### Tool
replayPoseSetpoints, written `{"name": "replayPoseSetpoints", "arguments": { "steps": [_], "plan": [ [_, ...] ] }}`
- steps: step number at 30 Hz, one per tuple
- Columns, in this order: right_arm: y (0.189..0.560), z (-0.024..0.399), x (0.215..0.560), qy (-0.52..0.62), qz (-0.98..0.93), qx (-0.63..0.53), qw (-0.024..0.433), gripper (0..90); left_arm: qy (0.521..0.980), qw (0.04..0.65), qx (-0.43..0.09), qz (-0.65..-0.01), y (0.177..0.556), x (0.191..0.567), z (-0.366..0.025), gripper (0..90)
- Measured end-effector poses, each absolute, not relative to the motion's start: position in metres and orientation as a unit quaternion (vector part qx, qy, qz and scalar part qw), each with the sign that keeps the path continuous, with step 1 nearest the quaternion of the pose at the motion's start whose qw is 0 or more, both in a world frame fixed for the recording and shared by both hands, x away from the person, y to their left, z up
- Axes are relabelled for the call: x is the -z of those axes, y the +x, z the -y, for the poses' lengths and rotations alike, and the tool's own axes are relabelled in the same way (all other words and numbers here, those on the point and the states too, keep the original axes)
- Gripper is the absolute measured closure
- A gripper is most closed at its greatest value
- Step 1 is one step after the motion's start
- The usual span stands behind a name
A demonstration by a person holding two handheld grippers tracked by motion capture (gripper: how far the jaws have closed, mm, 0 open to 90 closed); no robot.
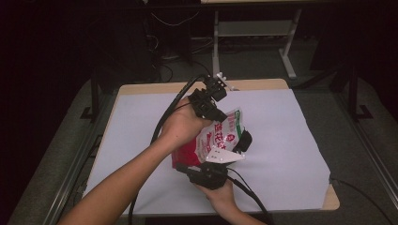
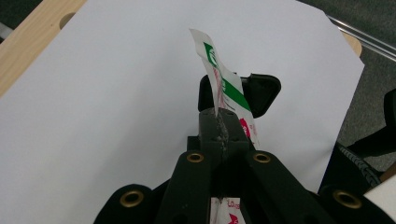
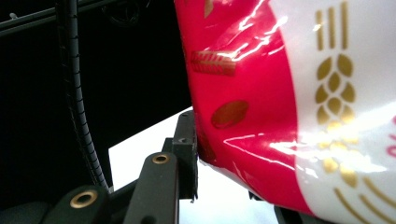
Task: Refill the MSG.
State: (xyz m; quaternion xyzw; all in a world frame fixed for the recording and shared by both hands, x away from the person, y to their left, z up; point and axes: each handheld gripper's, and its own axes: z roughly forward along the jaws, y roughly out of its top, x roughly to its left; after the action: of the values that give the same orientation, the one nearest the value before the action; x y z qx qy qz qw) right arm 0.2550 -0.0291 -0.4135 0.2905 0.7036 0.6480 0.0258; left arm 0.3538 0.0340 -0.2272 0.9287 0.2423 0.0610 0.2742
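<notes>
A white sheet point(image 1: 141, 140) covers nearly the whole wooden table point(image 1: 263, 84), and everything else is placed relative to that sheet. Above its middle, lifted clear of it, is a red-and-white snack bag point(image 1: 213, 140) with a green band near its top edge and gold grain-ear prints on its lower part. The bag stands roughly upright, held between the two grippers.

The left gripper point(image 1: 217, 113) comes in over the far half of the sheet, and its jaws are pressed together on the bag's top seal; in the left gripper view point(image 2: 223, 135) the thin flattened edge of the bag point(image 2: 224, 84) rises out from between the closed pads, with the sheet point(image 2: 116, 93) spread out behind it.

The right gripper point(image 1: 213, 169) sits over the near half of the sheet, at the bag's lower red end. In the right gripper view point(image 3: 233, 168) one dark jaw lies against the glossy red film point(image 3: 243, 93); the other jaw is mostly hidden behind the bag, so the grip looks like a pinch around the bag's bottom, though the far pad's contact cannot be made out for certain.
</notes>
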Motion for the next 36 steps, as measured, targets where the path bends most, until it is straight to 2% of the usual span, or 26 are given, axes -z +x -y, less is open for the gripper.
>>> {"name": "replayPoseSetpoints", "arguments": {
  "steps": [22,36],
  "plan": [
    [0.255,0.028,0.412,0.292,-0.701,-0.65,0.023,68.8,0.929,0.267,-0.063,-0.249,0.357,0.226,-0.031,90.0],
    [0.246,0.022,0.41,0.274,-0.718,-0.635,0.079,66.7,0.928,0.265,-0.059,-0.253,0.357,0.225,-0.032,90.0]
  ]
}}
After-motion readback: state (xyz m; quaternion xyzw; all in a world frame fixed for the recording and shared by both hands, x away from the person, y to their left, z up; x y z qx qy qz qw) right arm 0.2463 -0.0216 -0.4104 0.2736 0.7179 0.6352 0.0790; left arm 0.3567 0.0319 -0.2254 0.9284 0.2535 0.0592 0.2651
